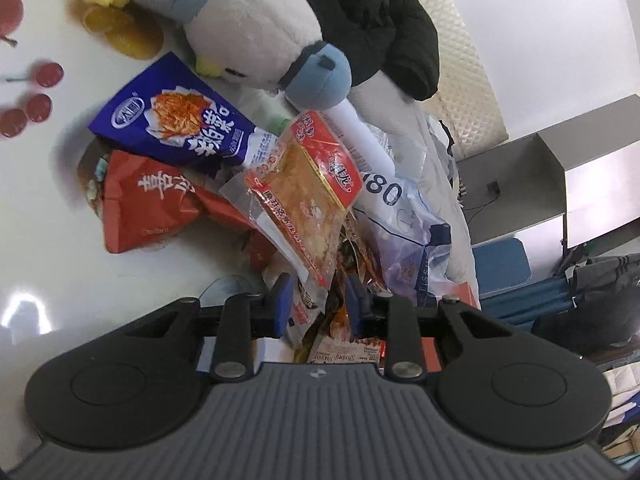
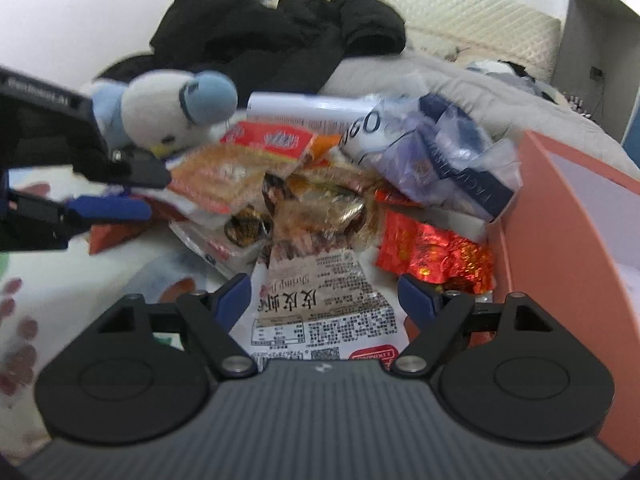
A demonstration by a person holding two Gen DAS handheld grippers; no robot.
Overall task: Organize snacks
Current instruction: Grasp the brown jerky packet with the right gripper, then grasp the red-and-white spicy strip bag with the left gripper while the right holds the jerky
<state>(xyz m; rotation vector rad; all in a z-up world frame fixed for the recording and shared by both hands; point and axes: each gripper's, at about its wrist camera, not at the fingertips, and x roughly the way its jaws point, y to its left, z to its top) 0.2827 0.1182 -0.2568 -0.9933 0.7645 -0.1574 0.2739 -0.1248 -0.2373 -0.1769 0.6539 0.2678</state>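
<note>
A pile of snack packets lies on the white sheet. In the left wrist view my left gripper (image 1: 319,300) has its blue fingers around the lower end of a clear packet with a red label (image 1: 304,192), with a gap still showing at the sides. A purple-blue packet (image 1: 180,124) and a red bag (image 1: 148,204) lie to its left. In the right wrist view my right gripper (image 2: 326,300) is wide open over a white shrimp-snack packet (image 2: 320,300). A shiny red packet (image 2: 432,252) lies to its right. The left gripper (image 2: 116,192) shows at the far left.
A plush bird (image 1: 240,28) and black clothing (image 1: 376,20) lie behind the pile. A blue-and-white plastic bag (image 2: 436,156) sits at the back right. An orange box wall (image 2: 568,240) stands close on the right. Red cherry prints (image 1: 40,92) mark the sheet.
</note>
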